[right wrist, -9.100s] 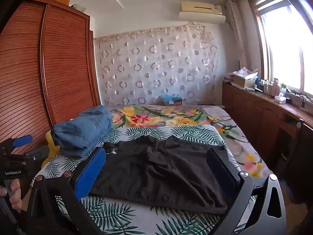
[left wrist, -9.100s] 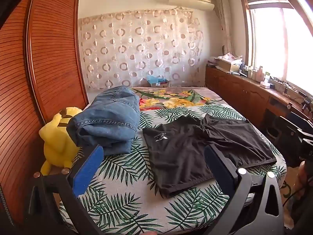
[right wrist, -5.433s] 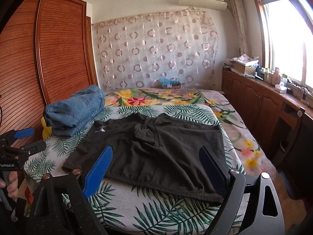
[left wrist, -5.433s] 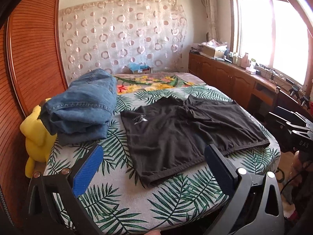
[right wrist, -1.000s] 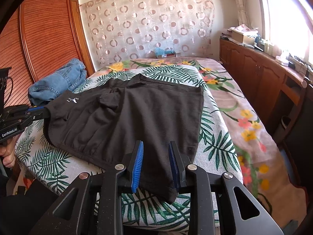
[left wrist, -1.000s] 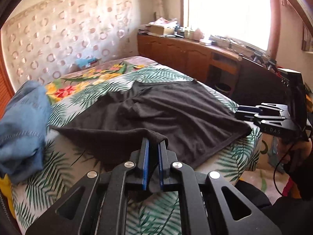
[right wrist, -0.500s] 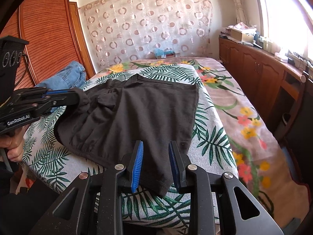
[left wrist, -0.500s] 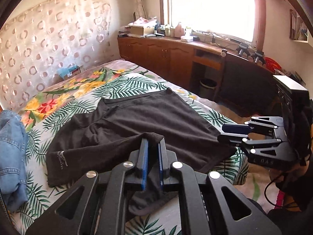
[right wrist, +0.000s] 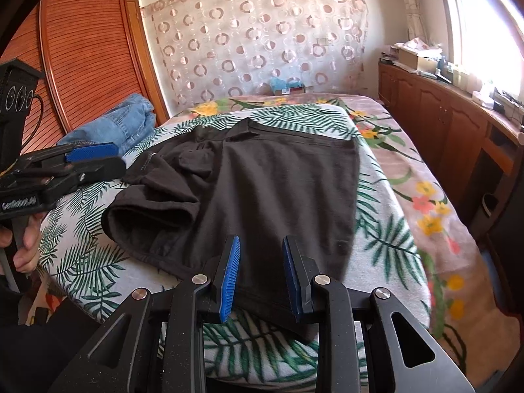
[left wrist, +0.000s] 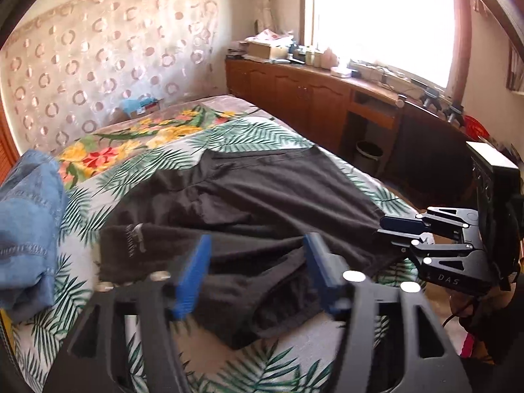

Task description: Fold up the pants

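Black pants point(left wrist: 262, 196) lie spread on the leaf-print bed point(left wrist: 249, 366), and the near left leg is turned over in a loose roll point(right wrist: 154, 206). The jaws of my left gripper point(left wrist: 255, 262) are opening, blurred, above the crumpled hem with nothing pressed between the pads. From the right wrist it shows as the left gripper point(right wrist: 111, 160), just clear of the pants point(right wrist: 278, 190). My right gripper point(right wrist: 260, 271) stands part open over the near right hem, its pads apart. In the left wrist view the right gripper point(left wrist: 389, 232) is at the pants' corner.
Folded blue jeans point(left wrist: 26, 229) point(right wrist: 114, 127) lie at the bed's left side. A wooden wardrobe point(right wrist: 88, 49) stands to the left and low cabinets point(right wrist: 452, 124) run under the window on the right. A bin point(left wrist: 368, 154) stands on the floor beside the bed.
My left gripper, shut on the pant leg before, has opened and let it go. The leg has dropped in a loose fold onto the pants. The right gripper has kept still.
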